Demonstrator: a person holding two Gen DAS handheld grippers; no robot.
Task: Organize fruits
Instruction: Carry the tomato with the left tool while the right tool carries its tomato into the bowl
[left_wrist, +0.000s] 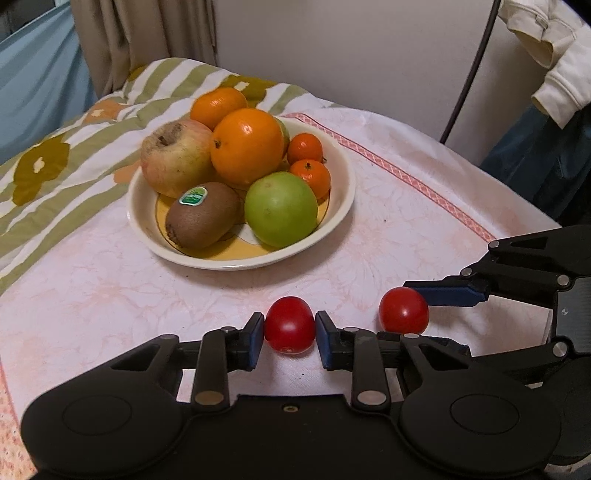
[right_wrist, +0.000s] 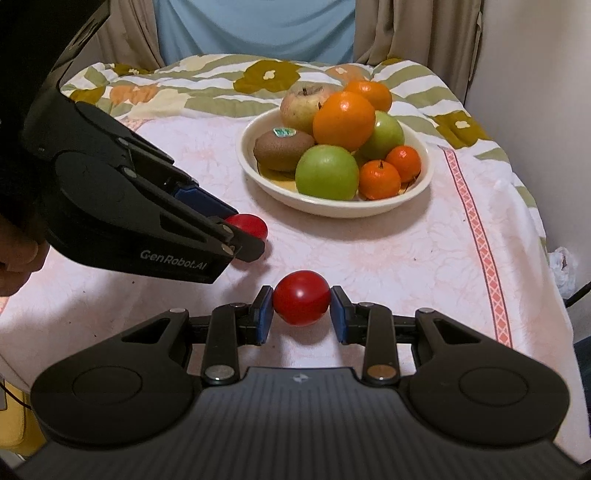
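Near the bowl (left_wrist: 343, 206), each gripper's fingers clench a tomato: left gripper (left_wrist: 290, 330), right gripper (right_wrist: 301, 308). Pickup looks done. Next, likely lift both into the bowl.

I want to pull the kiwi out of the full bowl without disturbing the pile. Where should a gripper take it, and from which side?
Grip the kiwi across its narrow middle, coming from above on the near side of the bowl. It lies on its side at the front, with its top and near face bare; the apple and green fruit crowd its back and right.

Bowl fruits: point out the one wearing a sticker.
The brown kiwi, at the bowl's front left beside the green apple, carries a green sticker; no other fruit does.
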